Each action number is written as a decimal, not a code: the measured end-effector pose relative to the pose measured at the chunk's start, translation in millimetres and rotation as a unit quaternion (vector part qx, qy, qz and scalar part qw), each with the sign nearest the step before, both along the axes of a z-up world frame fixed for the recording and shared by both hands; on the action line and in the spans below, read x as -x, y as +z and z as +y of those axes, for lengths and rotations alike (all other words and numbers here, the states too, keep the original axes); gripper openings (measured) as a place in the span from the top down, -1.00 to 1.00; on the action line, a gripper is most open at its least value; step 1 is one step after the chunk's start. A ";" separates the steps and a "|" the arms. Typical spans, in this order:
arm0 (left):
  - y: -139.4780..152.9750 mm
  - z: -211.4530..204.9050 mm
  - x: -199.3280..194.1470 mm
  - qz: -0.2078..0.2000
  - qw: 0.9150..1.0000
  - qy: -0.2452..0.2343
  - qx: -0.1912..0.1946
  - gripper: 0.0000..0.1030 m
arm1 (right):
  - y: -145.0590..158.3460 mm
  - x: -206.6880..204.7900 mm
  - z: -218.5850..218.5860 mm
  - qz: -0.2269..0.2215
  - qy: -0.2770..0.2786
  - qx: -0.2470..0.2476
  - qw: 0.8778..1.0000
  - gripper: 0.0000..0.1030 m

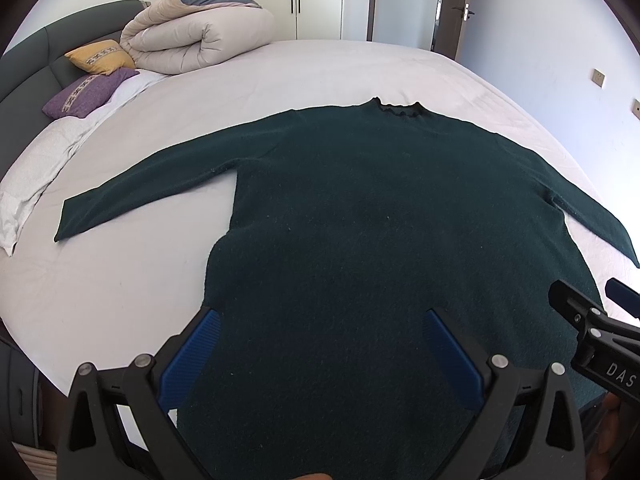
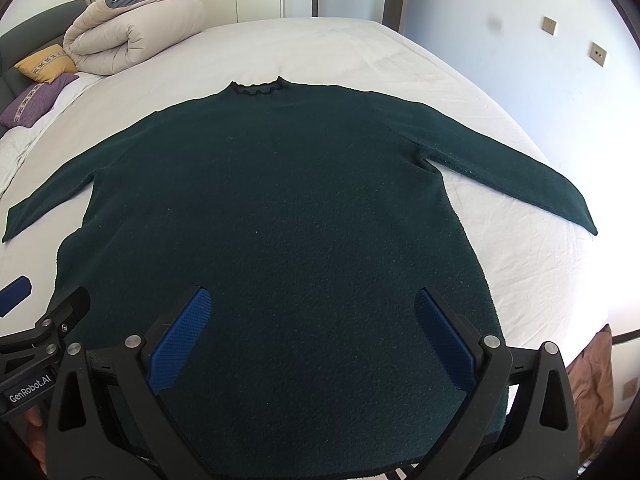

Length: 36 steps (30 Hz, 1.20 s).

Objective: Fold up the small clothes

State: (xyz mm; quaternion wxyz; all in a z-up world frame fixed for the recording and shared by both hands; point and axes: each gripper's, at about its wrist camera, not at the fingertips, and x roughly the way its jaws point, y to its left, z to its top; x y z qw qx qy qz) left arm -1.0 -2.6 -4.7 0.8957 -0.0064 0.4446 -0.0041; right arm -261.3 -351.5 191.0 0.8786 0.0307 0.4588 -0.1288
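Both hand-held grippers, left (image 1: 320, 344) and right (image 2: 312, 328), gape wide over the near hem; the sweater (image 2: 272, 200) lies flat on the bed (image 2: 520, 260), every fold undone.

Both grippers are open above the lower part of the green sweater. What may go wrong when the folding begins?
1. The sweater is thick knit, so the left gripper or right gripper may pinch only the top layer and pull the layers apart.
2. Both sleeves lie spread wide; they may drag and bunch on the sheet.
3. The hem lies near the bed edge, so it may slip off.
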 end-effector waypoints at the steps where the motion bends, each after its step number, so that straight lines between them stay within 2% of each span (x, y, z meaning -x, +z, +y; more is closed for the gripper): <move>1: -0.2 0.1 0.2 0.000 1.000 0.000 0.000 -1.00 | 0.0 0.1 0.2 0.000 0.000 0.000 1.000 -1.00; 36: -4.1 -0.2 1.5 0.001 1.000 0.000 0.004 -1.00 | -1.9 0.0 -1.3 0.002 0.000 -0.004 1.000 -1.00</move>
